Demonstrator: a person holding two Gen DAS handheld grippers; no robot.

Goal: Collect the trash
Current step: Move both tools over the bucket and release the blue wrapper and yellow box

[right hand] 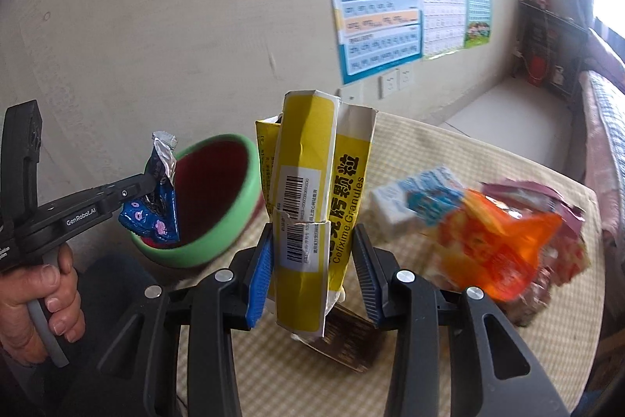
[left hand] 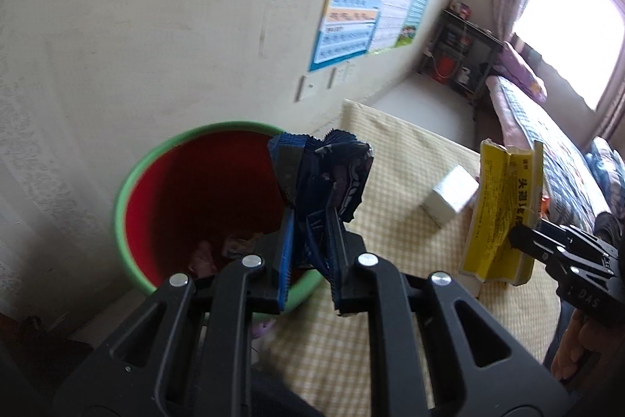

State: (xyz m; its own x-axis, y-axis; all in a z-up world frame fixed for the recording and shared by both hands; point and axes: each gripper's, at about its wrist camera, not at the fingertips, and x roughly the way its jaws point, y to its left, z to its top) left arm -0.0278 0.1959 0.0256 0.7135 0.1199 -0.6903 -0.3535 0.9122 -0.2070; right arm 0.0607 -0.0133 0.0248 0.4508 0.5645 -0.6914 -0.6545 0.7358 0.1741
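In the left wrist view my left gripper (left hand: pixel 312 217) is shut on a crumpled dark blue snack wrapper (left hand: pixel 340 174). It hangs at the near right rim of a red bin with a green rim (left hand: pixel 129 182); a few scraps lie in the bin's bottom. My right gripper (right hand: pixel 312 233) is shut on a torn yellow medicine box (right hand: pixel 308 151), held upright above the table. From the right wrist view the left gripper (right hand: pixel 150 182) holds the wrapper (right hand: pixel 156 217) over the bin's (right hand: pixel 250 182) near edge. The left wrist view shows the right gripper (left hand: pixel 519 241) and yellow box (left hand: pixel 496 213) at the right.
A table with a yellow checked cloth (right hand: pixel 429 143) bears a white and blue carton (right hand: pixel 394 202), an orange wrapper (right hand: pixel 492 245), a purple wrapper (right hand: pixel 547 198) and a dark flat object (right hand: pixel 343 339). A bed (left hand: pixel 547 127) runs along the right. A person's hand (right hand: pixel 39 296) grips the left handle.
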